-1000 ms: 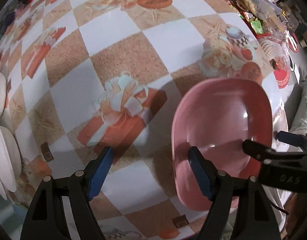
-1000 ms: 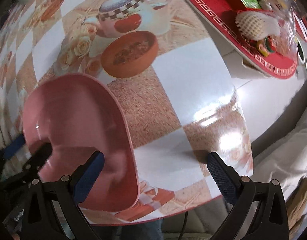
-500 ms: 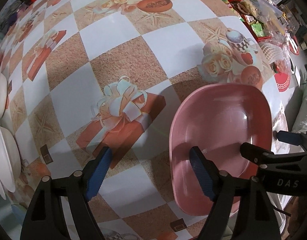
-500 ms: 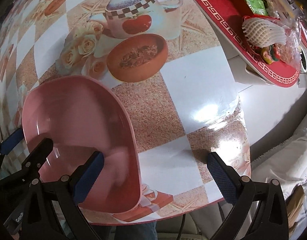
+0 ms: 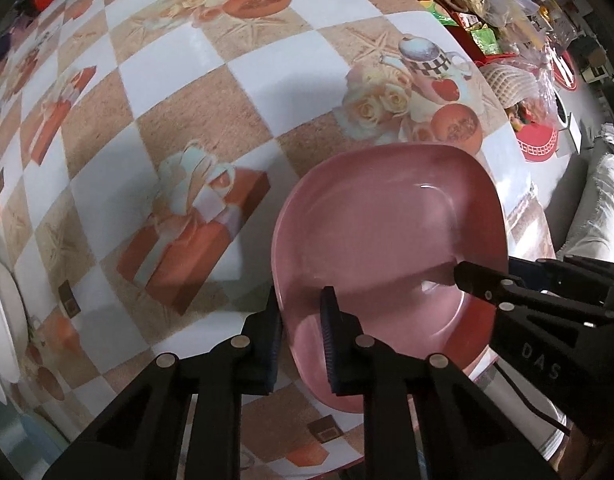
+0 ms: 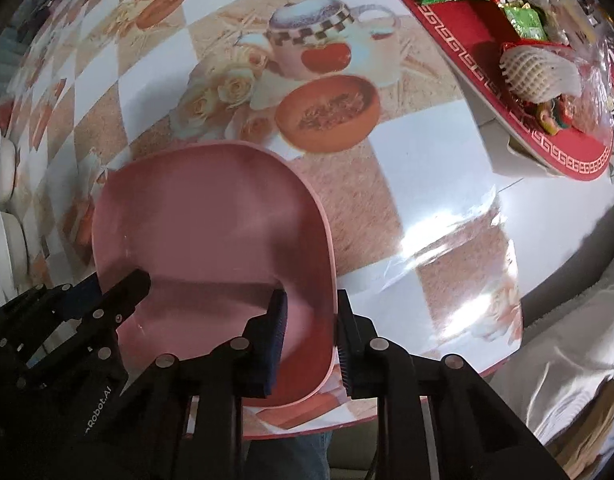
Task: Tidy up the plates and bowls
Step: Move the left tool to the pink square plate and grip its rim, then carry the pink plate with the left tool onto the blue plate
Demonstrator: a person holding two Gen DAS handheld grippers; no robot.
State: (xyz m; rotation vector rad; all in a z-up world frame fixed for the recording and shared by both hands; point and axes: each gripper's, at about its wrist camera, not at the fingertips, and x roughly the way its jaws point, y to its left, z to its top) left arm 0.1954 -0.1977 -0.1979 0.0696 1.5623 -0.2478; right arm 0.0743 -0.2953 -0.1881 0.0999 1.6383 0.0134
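Left gripper [image 5: 301,336] clamped on near-left rim of pink rounded-square plastic plate [image 5: 387,232]; right gripper [image 6: 309,332] closing over opposite rim, contact probably made. Plate beside printed teapot. Lift level, both sides together.

Glossy smooth pink plastic bowl [image 5: 391,216], shiny printed tablecloth [image 5: 195,92], matt black gripper jaws with ribbed pads
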